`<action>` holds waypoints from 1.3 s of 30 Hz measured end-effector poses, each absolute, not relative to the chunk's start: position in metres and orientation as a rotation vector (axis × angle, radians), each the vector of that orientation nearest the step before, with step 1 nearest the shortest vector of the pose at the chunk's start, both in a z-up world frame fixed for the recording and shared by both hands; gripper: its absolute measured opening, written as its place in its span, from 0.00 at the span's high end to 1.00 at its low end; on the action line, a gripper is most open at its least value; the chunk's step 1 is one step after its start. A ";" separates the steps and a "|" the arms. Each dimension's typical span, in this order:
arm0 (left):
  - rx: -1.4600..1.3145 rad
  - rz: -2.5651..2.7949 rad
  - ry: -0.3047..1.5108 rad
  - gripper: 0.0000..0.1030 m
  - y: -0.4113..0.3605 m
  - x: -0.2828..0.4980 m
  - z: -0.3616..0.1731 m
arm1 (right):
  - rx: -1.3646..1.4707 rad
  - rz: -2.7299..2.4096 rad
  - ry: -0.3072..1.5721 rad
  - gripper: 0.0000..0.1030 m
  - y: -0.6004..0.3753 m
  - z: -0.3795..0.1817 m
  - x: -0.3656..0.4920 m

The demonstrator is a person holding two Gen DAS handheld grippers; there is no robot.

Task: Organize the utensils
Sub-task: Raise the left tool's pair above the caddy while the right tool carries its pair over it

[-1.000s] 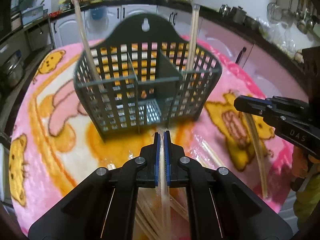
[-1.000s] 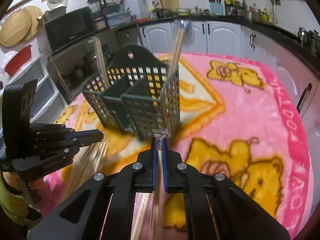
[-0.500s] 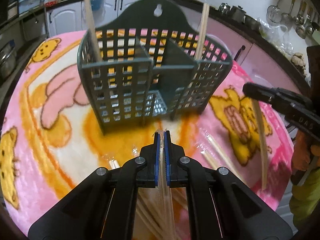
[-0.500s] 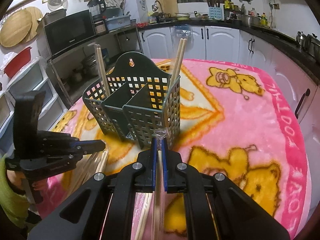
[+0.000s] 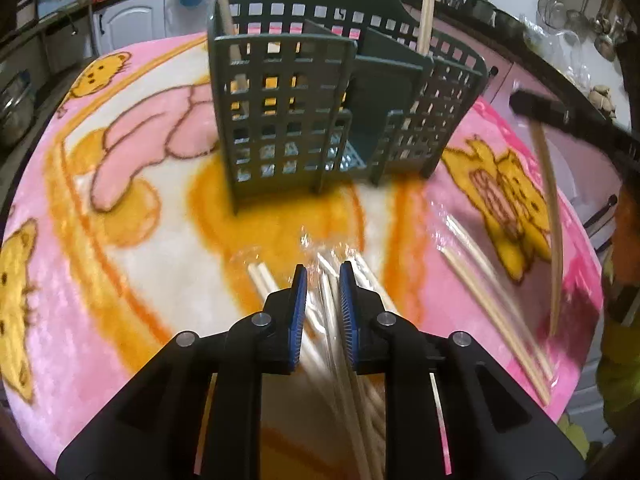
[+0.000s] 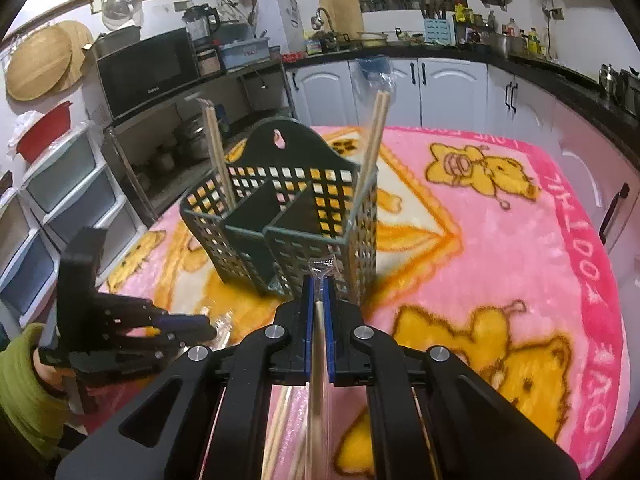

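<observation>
Left wrist view: sits low over the pink blanket [image 5: 120, 240], looks forward along the left gripper [image 5: 322, 280], very close to the green basket [image 5: 288, 120].
Right wrist view: sits higher and further back, looks along the right gripper [image 6: 318, 284] toward the basket [image 6: 248, 236] and the kitchen cupboards [image 6: 440, 88] behind.
Shared part: both see the basket, the blanket and the chopsticks [image 6: 370, 148] standing in the basket.
Each sees the other: the right gripper shows at the right edge of the left view; the left gripper shows low on the left of the right view.
</observation>
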State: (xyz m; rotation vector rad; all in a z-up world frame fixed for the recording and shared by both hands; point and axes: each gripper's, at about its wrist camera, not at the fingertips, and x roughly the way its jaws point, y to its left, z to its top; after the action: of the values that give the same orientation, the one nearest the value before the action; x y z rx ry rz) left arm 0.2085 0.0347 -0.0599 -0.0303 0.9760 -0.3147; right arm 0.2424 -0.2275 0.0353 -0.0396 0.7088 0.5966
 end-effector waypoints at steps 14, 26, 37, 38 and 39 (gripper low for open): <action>-0.017 -0.281 0.909 0.97 0.044 0.207 -0.029 | -0.015 0.648 0.588 0.95 -0.218 0.090 0.228; -0.027 -0.298 0.671 0.97 0.033 0.202 0.070 | -0.012 0.681 0.445 0.95 -0.213 0.146 0.213; -0.048 -0.314 0.527 0.97 0.020 0.219 0.134 | 0.012 0.668 0.331 0.95 -0.209 0.188 0.214; -0.048 -0.315 0.517 0.97 0.018 0.220 0.138 | 0.013 0.665 0.320 0.95 -0.209 0.192 0.215; -0.050 -0.315 0.501 0.97 0.016 0.222 0.144 | 0.015 0.662 0.307 0.95 -0.210 0.197 0.217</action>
State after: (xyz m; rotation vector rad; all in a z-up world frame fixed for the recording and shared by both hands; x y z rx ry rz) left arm 0.2223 0.0164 0.1443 -0.0502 0.5006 -0.3146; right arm 0.2170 -0.2097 0.1974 0.0151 0.3069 0.6621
